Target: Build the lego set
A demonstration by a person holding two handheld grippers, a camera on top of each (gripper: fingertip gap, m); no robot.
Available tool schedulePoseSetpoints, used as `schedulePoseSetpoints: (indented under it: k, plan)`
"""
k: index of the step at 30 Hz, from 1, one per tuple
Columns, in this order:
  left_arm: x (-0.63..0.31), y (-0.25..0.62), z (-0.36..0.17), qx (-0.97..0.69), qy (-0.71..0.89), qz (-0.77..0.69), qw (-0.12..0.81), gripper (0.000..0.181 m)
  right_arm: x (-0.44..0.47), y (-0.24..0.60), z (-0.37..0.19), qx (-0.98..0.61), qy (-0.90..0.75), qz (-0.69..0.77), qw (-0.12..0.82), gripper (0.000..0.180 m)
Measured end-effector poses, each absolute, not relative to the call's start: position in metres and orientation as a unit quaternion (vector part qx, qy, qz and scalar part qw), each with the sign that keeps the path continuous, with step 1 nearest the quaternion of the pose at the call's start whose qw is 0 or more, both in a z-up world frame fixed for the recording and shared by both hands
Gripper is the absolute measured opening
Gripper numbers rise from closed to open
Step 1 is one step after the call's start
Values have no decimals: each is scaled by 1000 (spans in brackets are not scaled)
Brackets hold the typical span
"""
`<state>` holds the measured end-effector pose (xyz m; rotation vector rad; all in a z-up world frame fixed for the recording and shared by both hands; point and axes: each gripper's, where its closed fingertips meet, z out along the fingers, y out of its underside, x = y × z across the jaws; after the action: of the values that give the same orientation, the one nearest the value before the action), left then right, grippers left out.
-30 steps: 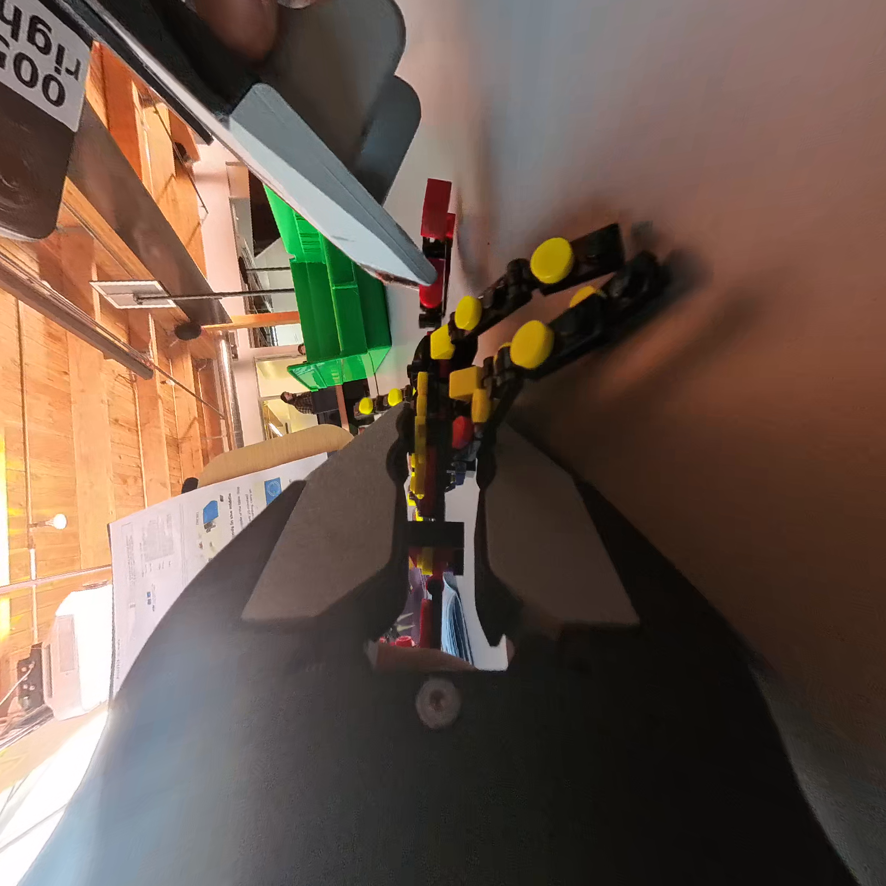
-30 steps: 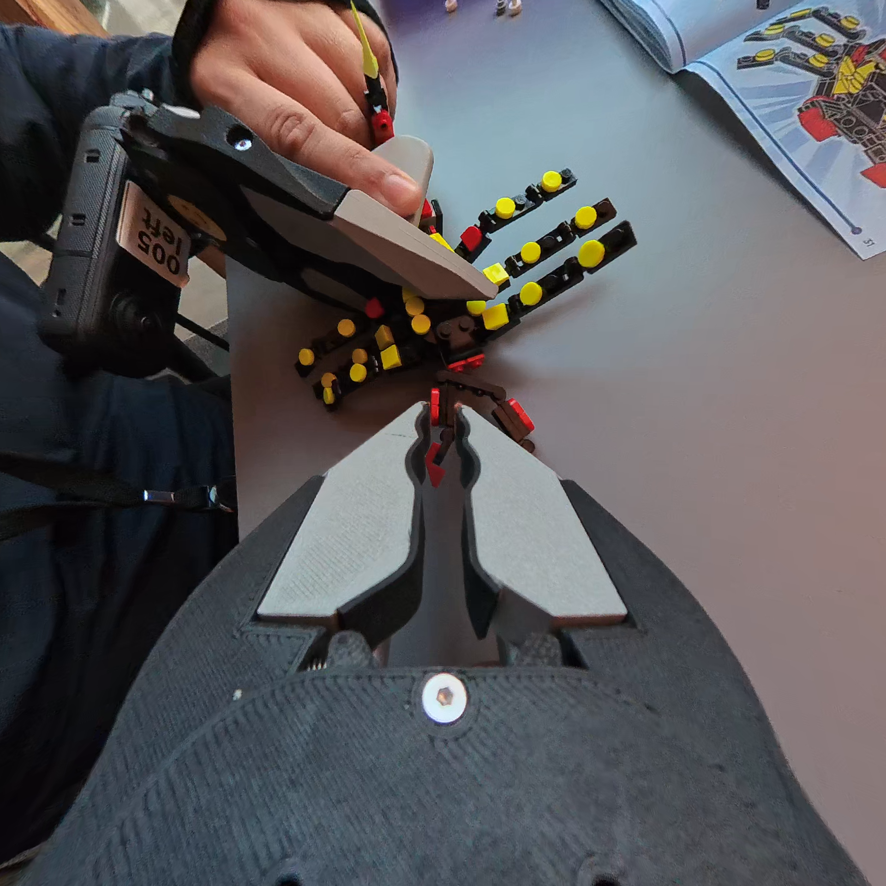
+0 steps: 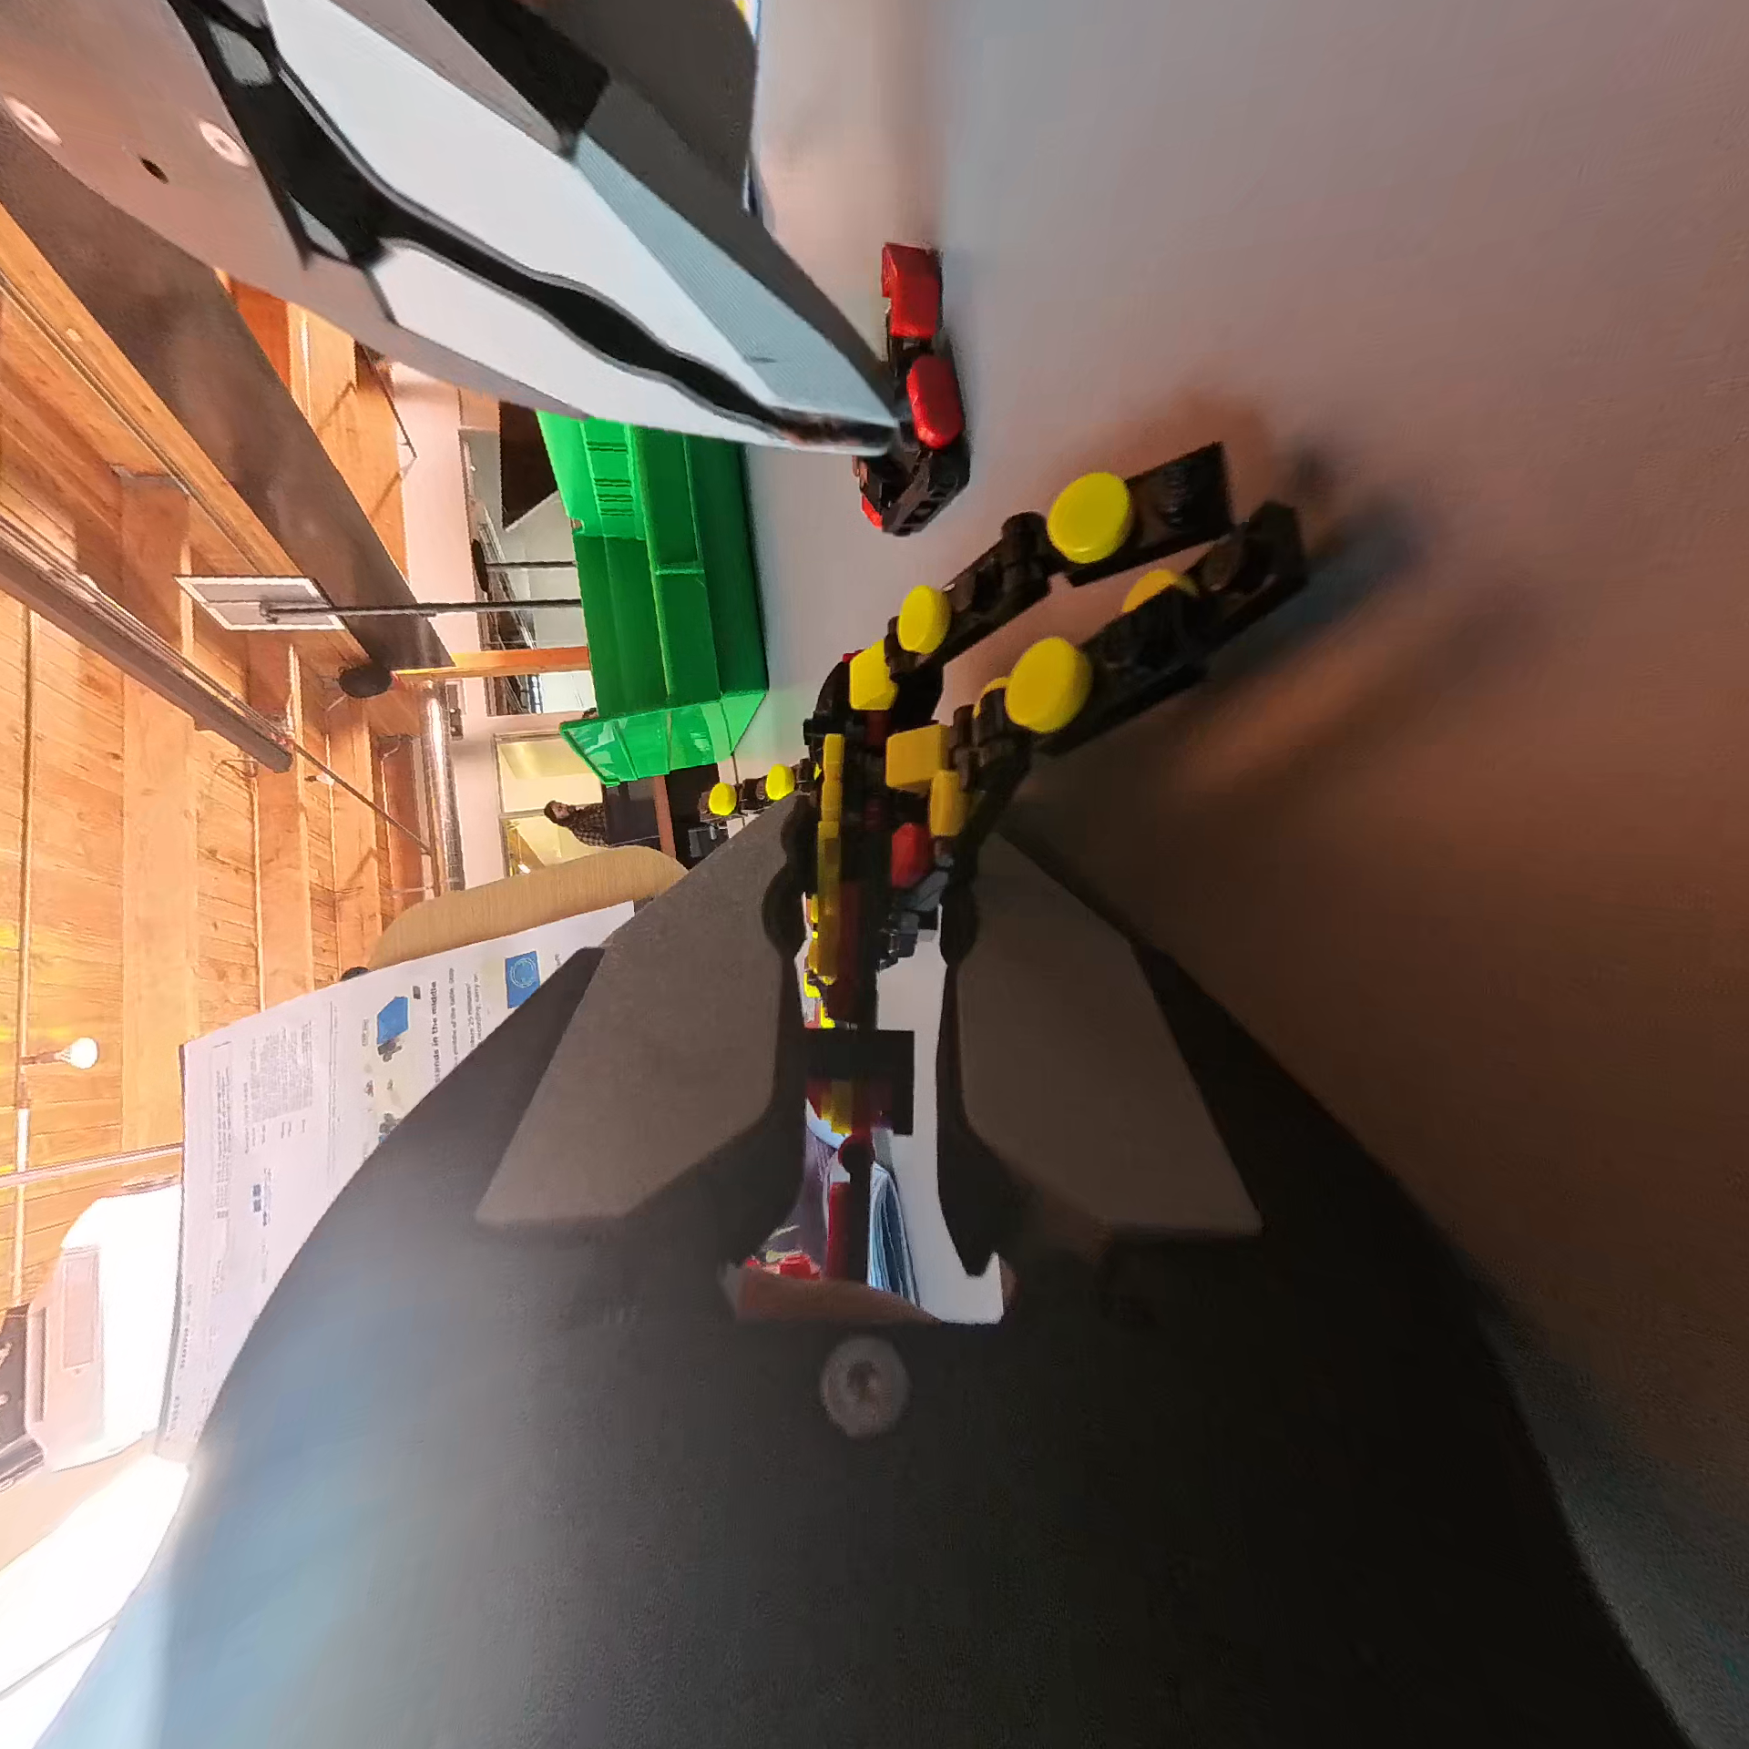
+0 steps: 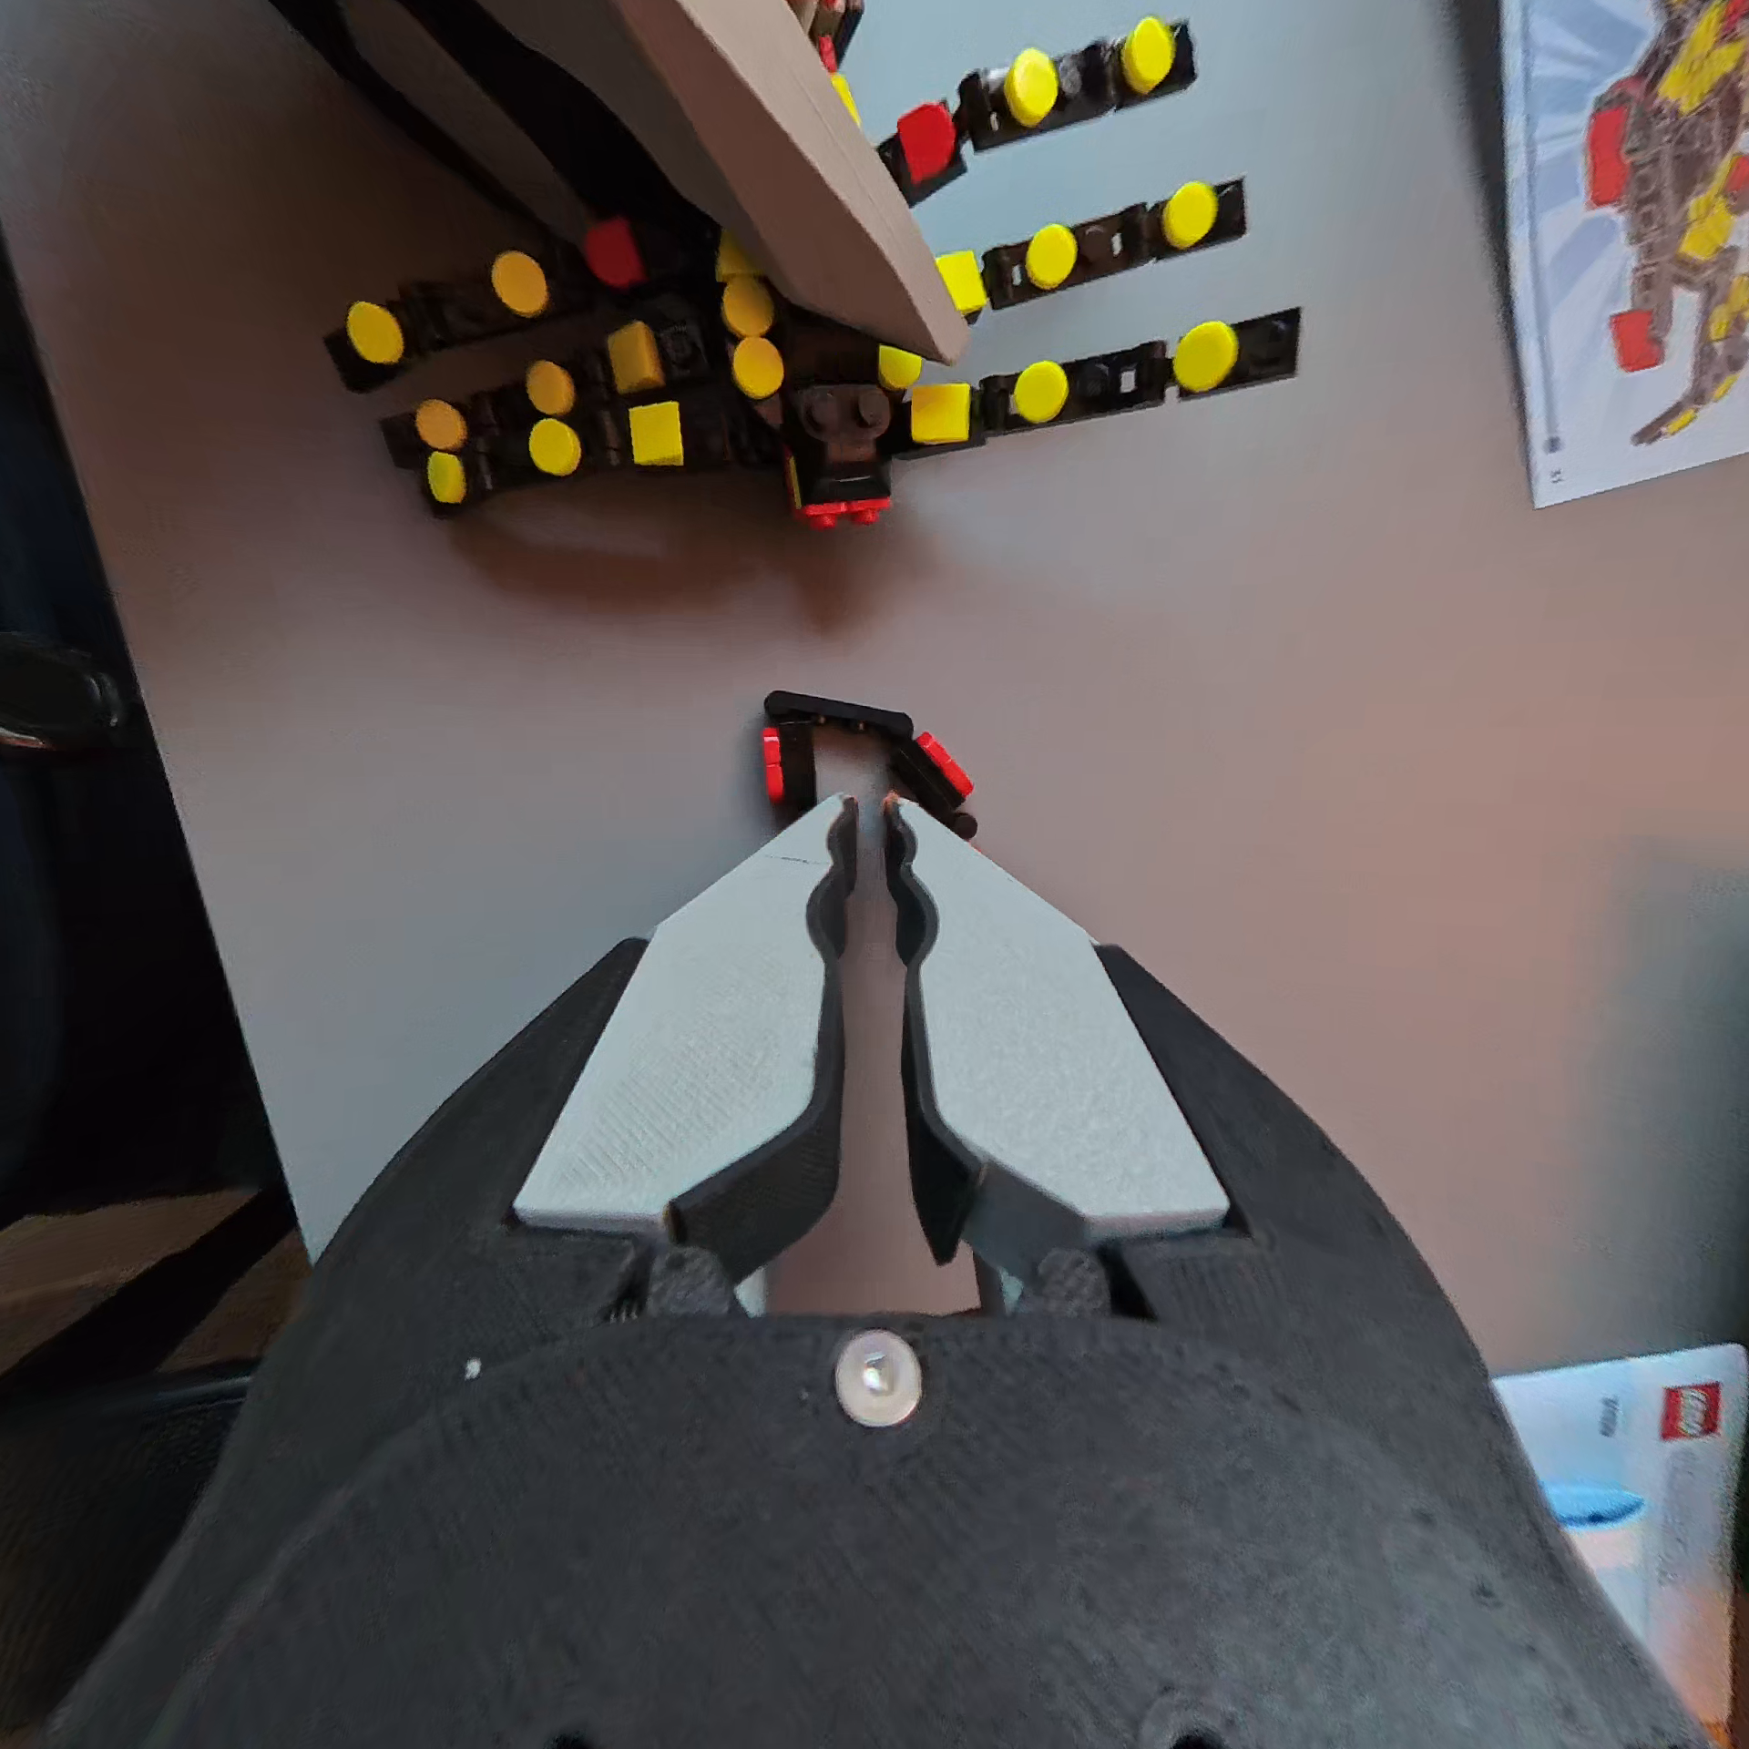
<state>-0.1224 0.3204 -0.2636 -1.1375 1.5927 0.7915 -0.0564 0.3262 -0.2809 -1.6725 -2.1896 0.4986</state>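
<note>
The left gripper [image 3: 866, 856] is closed around the middle of the big black lego model [image 3: 965, 719], which has yellow round dots and a few red bits. In the left wrist view the model sticks up from between the two grey fingers [image 3: 662, 1032] toward the middle of the frame, and its long black arms reach to the right, against the grey table [image 3: 1325, 237]. In the right wrist view the same model [image 4: 833, 379] lies at the top of the frame, with arms spread out to the left and right, and a finger of the left gripper covers its top middle part. The right gripper [image 4: 869, 804] sits in the middle of that view with its tips just a little apart, and nothing is between them. Right at its tips lies a small black and red lego piece [image 4: 856, 757], flat on the table [image 4: 1325, 757] and apart from the big model. In the left wrist view this small piece [image 3: 913, 397] shows near the top, at the tip of the right gripper [image 3: 852, 431]. An open instruction booklet [image 4: 1637, 237] lies at the upper right of the right wrist view. A green bin [image 3: 662, 606] stands far back in the left wrist view.
</note>
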Motion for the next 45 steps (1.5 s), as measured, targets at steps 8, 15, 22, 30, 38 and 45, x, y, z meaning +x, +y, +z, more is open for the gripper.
schedulePoseSetpoints:
  k: [8,15,22,30,38,45]
  plan:
    - [-120,319,-264,-469,657,324,493,23,-65,323,-282,-588,-769,181,173,7]
    - [-114,317,-264,-471,657,316,496,21,-74,320,-281,-570,-779,172,199,8]
    - [-112,318,-264,-464,661,332,488,22,-80,313,-281,-574,-780,183,168,37]
    - [-128,315,-264,-469,668,324,478,22,-77,318,-274,-590,-768,179,173,48]
    - [-135,317,-265,-495,663,292,480,22,-84,337,-265,-552,-792,160,208,43]
    - [-135,317,-265,-502,663,277,481,22,-95,335,-281,-445,-866,149,172,9]
